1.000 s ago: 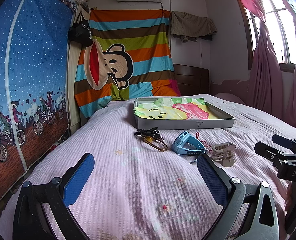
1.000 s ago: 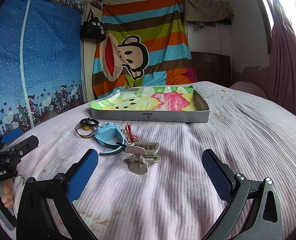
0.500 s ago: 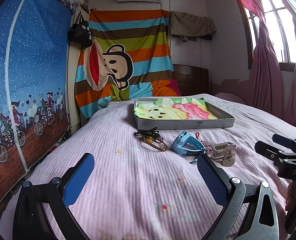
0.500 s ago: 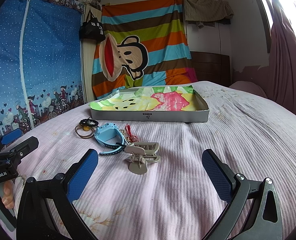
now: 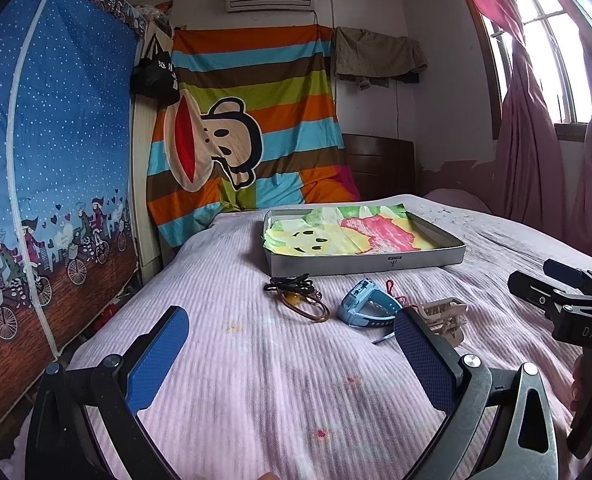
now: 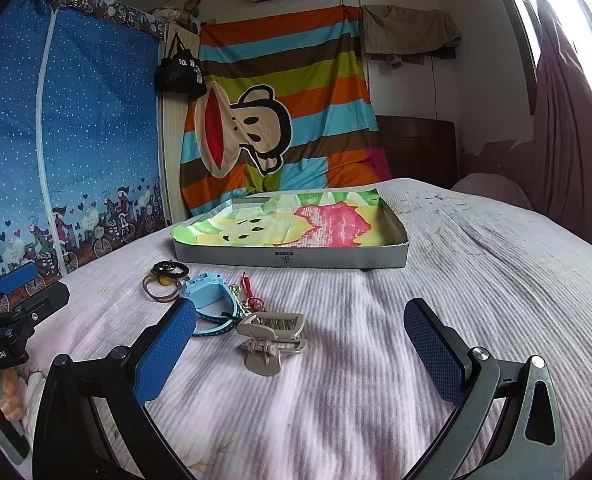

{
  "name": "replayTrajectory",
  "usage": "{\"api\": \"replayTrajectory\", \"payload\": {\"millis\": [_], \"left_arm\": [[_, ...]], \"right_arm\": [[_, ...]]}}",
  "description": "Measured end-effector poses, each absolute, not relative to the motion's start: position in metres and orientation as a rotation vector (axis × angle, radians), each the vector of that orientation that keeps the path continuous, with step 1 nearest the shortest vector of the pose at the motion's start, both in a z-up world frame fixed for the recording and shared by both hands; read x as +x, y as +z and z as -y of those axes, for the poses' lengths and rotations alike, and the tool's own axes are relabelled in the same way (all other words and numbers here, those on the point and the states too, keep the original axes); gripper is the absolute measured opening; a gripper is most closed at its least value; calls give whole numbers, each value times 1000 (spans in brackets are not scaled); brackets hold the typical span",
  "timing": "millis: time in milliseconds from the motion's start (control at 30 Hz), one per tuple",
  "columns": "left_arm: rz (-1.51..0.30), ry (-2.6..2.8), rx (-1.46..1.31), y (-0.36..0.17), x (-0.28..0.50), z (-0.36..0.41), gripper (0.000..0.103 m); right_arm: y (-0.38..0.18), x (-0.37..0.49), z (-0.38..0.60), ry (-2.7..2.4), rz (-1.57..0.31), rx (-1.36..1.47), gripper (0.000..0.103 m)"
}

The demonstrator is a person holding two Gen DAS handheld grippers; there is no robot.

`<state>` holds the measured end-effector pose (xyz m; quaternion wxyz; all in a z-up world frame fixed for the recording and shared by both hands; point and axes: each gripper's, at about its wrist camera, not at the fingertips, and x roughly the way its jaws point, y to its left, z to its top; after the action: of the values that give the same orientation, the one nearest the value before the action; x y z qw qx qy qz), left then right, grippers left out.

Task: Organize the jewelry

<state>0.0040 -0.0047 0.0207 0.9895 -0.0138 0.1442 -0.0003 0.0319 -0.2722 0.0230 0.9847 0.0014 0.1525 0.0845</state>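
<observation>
Left wrist view, left to right.

1. Wardrobe cover (image 5: 51, 152), blue with white dots and a cyclist border; fills the left edge of frame.
2. Black bag (image 5: 155, 76), hung upper left of centre beside the cover.
3. Striped sheet (image 5: 247, 120) with a cartoon monkey; upper centre, hanging behind the bed.
4. Left gripper (image 5: 291, 354); lower frame, blue pads wide apart, holding nothing, above the bed (image 5: 235, 380).
5. Hair ties (image 5: 296, 294), black and brown loops in a small heap; centre, just in front of the tray's left corner.
6. Tray (image 5: 368, 262), shallow grey box lined with a bright yellow, green and pink cloth; centre right. No jewelry shows inside it.
7. Watch (image 5: 366, 308), blue; right of the hair ties, a red cord (image 5: 394, 290) just beside it.
8. Hair clip (image 5: 444, 316), beige claw type; right of the watch, partly behind the left gripper's right pad.
9. Right gripper (image 5: 552, 284); right edge of frame, seen from the side, fingers parted, a hand (image 5: 588, 380) on its handle.
10. Curtain (image 5: 536, 148), pink; upper right by the window.

Right wrist view: right gripper (image 6: 300, 354) in lower frame, pads wide apart and empty, with the hair clip (image 6: 271, 334) between them nearer the left pad. Left gripper (image 6: 27, 284) at the left edge, fingers parted.
</observation>
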Motion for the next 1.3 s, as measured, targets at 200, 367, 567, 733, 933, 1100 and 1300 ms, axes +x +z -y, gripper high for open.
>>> {"api": "replayTrajectory", "payload": {"millis": [200,367,567,733,933,1100,1300], "left_arm": [[-355,-53,-54,23,31,-1,103],[-431,-113,-113,21,59,-2,93],[-528,-186,-151,15,96,5,69],[-568,-238,-154,14,122,14,57],[-627,-288,-110,9,144,32,47],[-669,-310,-94,1,155,39,35],[-689,-313,-73,-4,159,45,32]], "right_arm": [[29,51,283,159,-331,45,102],[24,70,288,197,-386,95,101],[3,90,276,236,-481,82,61],[-17,109,267,287,-564,115,43],[-28,132,265,299,-616,175,31],[-34,136,266,298,-669,181,27],[-39,138,262,300,-708,173,24]]}}
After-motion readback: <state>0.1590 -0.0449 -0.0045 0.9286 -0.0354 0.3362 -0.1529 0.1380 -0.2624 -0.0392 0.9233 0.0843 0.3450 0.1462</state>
